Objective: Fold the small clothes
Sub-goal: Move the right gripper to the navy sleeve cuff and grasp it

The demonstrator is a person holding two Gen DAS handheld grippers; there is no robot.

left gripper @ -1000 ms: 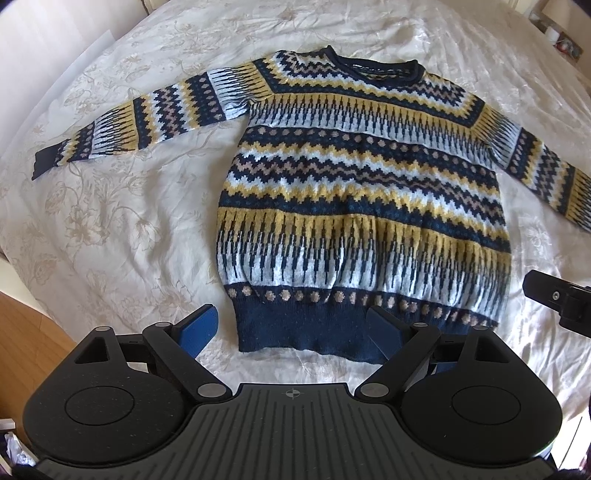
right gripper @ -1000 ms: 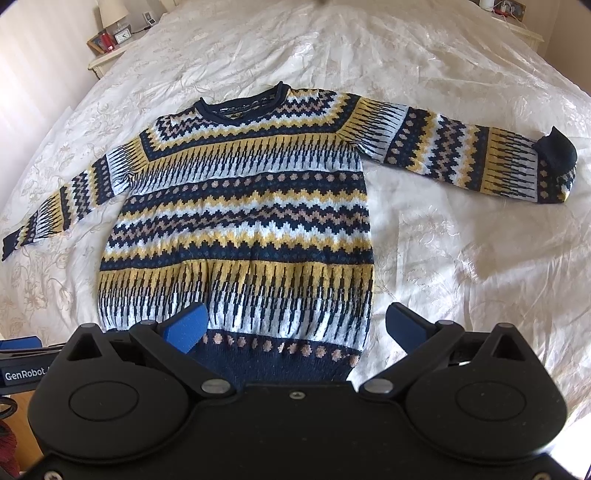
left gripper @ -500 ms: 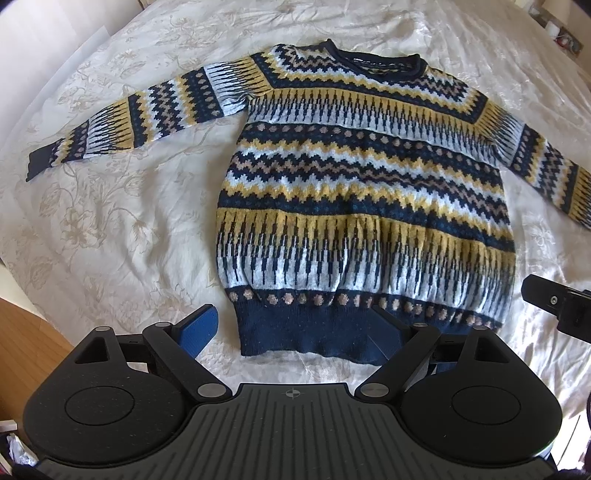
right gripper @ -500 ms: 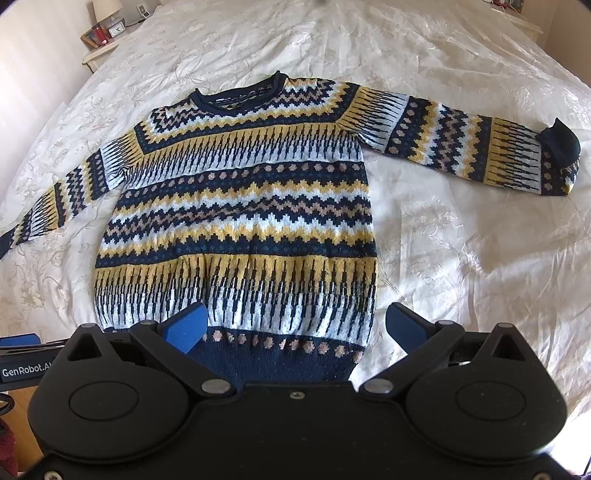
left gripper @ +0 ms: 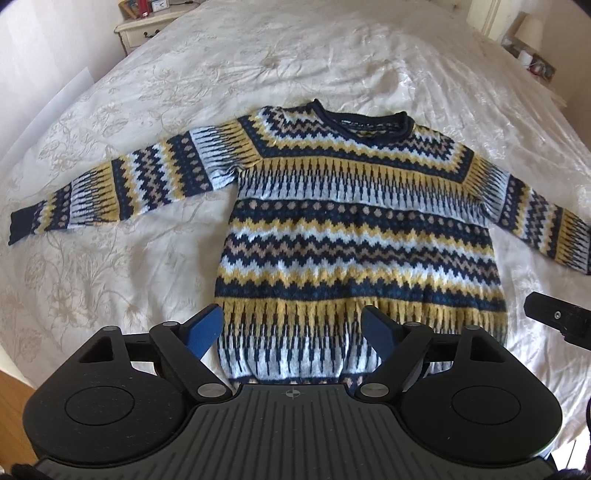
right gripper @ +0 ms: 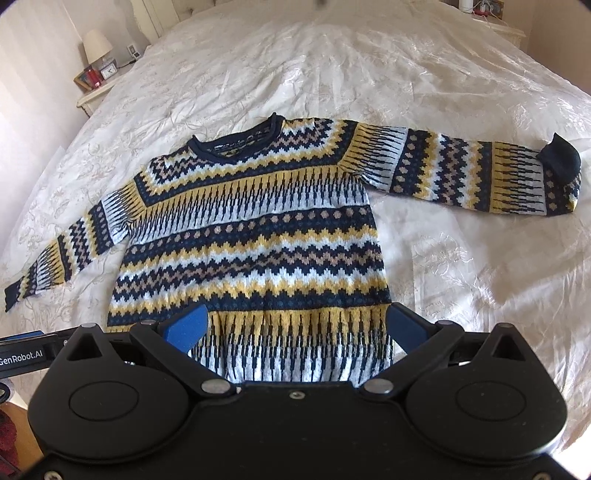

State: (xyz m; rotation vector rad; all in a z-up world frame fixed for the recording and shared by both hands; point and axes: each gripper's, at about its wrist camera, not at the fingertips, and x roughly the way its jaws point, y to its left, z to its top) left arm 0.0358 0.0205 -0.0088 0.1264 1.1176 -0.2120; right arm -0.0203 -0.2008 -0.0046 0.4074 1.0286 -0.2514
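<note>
A small knit sweater (left gripper: 354,236) with navy, yellow, white and tan zigzag bands lies flat, front up, on the bed, both sleeves spread out. It also shows in the right wrist view (right gripper: 255,236). Its right sleeve's navy cuff (right gripper: 559,160) is turned back. My left gripper (left gripper: 293,326) is open and empty, above the sweater's lower left part. My right gripper (right gripper: 295,325) is open and empty, above the lower right part. The hem is hidden behind both gripper bodies.
The cream floral bedspread (left gripper: 110,147) covers the bed. A bedside table (left gripper: 147,26) with a clock stands at the far left, another (left gripper: 532,59) at the far right. The other gripper's edge (left gripper: 557,317) shows at right. Wooden floor (left gripper: 11,391) lies beyond the bed's near edge.
Both grippers have moved forward over the sweater and tilted up; the hem is now hidden under them and more of the far bed shows. Both stay open.
</note>
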